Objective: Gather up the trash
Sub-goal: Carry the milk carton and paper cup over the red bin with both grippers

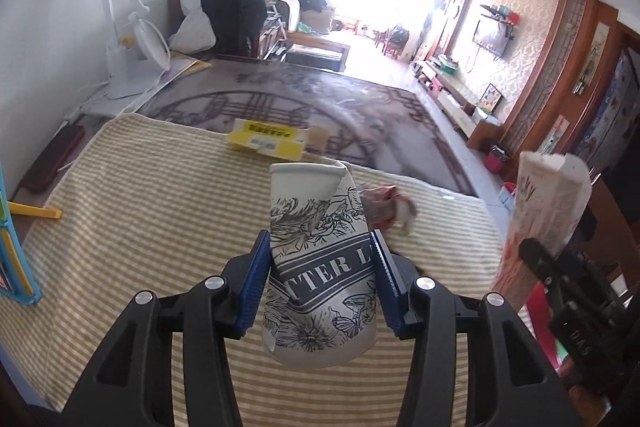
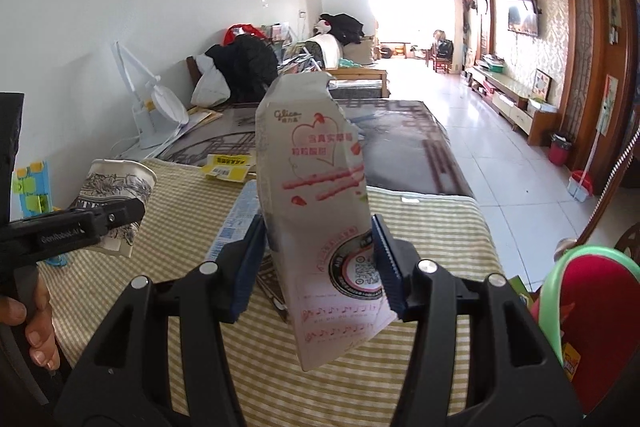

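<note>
My left gripper point(image 1: 320, 247) is shut on a crushed white paper cup point(image 1: 316, 223) with black floral print, held above the striped cloth point(image 1: 152, 207). The cup also shows in the right wrist view point(image 2: 116, 195). My right gripper point(image 2: 318, 231) is shut on a white and pink snack box point(image 2: 316, 163), held upright above the cloth; the box shows at the right of the left wrist view point(image 1: 548, 203). A flattened yellow box point(image 1: 266, 141) lies at the cloth's far edge. A crumpled red wrapper point(image 1: 388, 205) lies behind the cup. A light blue wrapper point(image 2: 236, 219) lies behind the snack box.
A white desk lamp and fan point(image 1: 136, 55) stand at the back left on the glass table top point(image 1: 280, 99). A blue and yellow toy point(image 2: 32, 187) stands at the left. A red and green object point(image 2: 592, 315) sits at the right. The table's right edge drops to a tiled floor point(image 2: 500, 163).
</note>
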### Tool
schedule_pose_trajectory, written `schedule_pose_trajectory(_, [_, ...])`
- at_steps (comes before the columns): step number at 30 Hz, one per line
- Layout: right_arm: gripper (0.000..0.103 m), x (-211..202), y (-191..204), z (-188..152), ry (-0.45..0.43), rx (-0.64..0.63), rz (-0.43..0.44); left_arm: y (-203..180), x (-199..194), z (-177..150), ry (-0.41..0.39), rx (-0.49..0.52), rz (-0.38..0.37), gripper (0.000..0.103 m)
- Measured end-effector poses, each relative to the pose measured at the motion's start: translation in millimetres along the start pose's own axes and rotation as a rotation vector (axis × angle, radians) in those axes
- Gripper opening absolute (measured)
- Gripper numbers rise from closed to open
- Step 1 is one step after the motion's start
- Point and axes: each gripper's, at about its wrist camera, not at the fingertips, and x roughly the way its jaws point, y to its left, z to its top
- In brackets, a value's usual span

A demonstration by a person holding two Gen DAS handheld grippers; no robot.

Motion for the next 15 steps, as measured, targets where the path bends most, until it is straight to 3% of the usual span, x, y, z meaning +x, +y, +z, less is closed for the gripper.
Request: schedule_pose_trajectory(15, [0.051, -32.0, -44.3, -2.7, -0.057, 0.042, -0.044, -65.8, -0.5, -11.2, 0.007, 0.058, -0.044, 0.046])
